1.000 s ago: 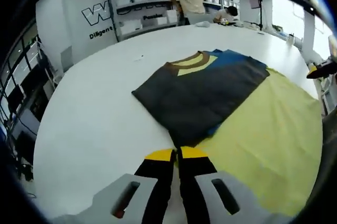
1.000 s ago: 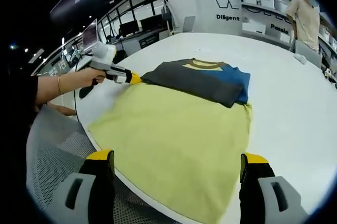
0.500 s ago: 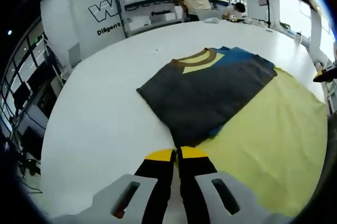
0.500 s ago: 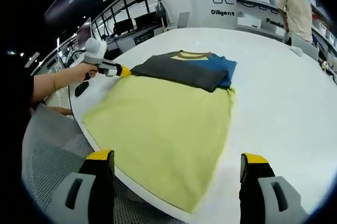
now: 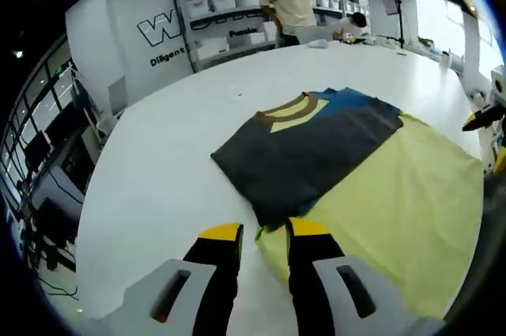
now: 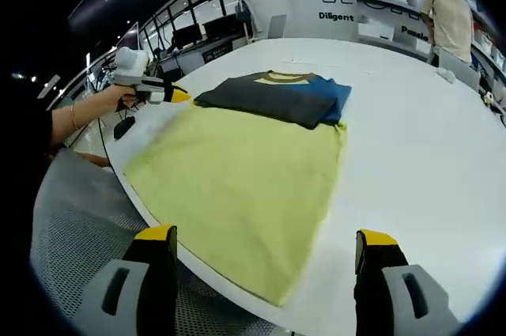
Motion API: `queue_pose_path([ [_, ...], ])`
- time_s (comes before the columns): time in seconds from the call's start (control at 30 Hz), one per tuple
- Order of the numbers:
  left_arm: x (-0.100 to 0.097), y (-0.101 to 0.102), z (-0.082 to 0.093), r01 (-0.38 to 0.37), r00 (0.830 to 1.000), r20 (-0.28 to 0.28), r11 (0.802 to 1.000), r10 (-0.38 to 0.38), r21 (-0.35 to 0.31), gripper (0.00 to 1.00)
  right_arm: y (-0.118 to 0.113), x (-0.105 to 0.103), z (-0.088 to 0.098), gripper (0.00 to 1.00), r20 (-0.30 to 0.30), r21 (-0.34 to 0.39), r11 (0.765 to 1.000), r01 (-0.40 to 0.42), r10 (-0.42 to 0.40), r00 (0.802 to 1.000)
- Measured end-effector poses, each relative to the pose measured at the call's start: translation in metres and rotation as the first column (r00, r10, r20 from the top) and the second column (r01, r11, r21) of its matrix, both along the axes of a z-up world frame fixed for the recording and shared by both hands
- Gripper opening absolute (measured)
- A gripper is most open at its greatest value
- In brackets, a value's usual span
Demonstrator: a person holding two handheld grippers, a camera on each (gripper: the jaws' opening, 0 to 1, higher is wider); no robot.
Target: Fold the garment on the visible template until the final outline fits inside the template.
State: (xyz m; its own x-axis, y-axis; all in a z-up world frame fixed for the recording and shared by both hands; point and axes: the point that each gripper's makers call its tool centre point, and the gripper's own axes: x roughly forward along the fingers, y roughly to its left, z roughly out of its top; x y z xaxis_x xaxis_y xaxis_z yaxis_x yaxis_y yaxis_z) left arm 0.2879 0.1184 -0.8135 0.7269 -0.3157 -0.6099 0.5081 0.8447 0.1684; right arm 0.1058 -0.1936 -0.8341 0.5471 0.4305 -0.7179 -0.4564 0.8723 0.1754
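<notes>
A folded garment, dark grey with a blue part and a brown collar, lies over the far end of a yellow template sheet on a white round table. My left gripper is just short of the garment's near corner, its jaws a little apart with nothing between them. In the right gripper view, my right gripper stands wide open over the table's edge near the template. Beyond it lies the garment, and a hand holds the left gripper just to its left.
A person in a beige shirt stands past the table by shelves of white bins. A grey mesh chair sits under the table's near edge. The right gripper pokes in at the far right.
My left gripper's jaws have parted, let go of the garment's corner and drawn back a little. The right gripper stays wide open.
</notes>
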Motion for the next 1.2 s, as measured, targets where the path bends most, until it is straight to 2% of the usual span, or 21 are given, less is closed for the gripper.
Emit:
queue_pose_path([
  [0.17,-0.027,-0.011,0.014,0.060,0.998,-0.014,0.998,-0.061,-0.023,0.56,-0.002,0.001,0.003,0.94,0.010,0.001,1.000,0.006,-0.006,1.000],
  [0.33,-0.051,-0.019,0.018,0.084,0.994,-0.067,0.995,-0.088,-0.060,0.70,0.001,0.000,0.005,0.99,0.014,0.006,1.000,-0.007,0.007,1.000],
  [0.5,-0.068,-0.021,0.021,0.082,0.992,-0.088,0.993,-0.089,-0.083,0.76,0.004,-0.001,0.006,0.99,0.009,0.019,1.000,-0.020,0.020,1.000],
  [0.8,-0.110,-0.025,0.013,0.059,0.983,-0.169,0.994,-0.074,-0.097,0.90,0.007,-0.008,0.004,0.99,-0.012,0.038,0.999,-0.027,0.027,1.000],
  [0.97,-0.118,-0.024,0.009,0.039,0.980,-0.189,0.994,-0.058,-0.106,0.95,0.008,-0.012,0.002,0.99,-0.020,0.030,0.999,-0.035,0.036,0.999],
  [1.0,-0.124,-0.023,0.005,0.020,0.976,-0.212,0.994,-0.043,-0.109,0.96,0.008,-0.013,0.001,0.99,-0.022,0.029,0.999,-0.036,0.037,0.999],
  [1.03,-0.133,-0.024,-0.001,0.012,0.965,-0.258,0.993,-0.042,-0.114,0.96,0.007,-0.015,-0.001,0.99,-0.031,0.026,0.999,-0.038,0.039,0.999],
  [1.07,-0.142,-0.022,-0.007,0.011,0.958,-0.284,0.995,-0.039,-0.098,0.96,0.007,-0.017,-0.003,0.99,-0.036,0.020,0.999,-0.043,0.044,0.998],
  [1.2,-0.153,-0.018,-0.013,-0.018,0.944,-0.329,0.995,-0.015,-0.097,0.98,0.006,-0.023,-0.008,0.95,-0.064,0.016,0.999,-0.042,0.043,0.997],
])
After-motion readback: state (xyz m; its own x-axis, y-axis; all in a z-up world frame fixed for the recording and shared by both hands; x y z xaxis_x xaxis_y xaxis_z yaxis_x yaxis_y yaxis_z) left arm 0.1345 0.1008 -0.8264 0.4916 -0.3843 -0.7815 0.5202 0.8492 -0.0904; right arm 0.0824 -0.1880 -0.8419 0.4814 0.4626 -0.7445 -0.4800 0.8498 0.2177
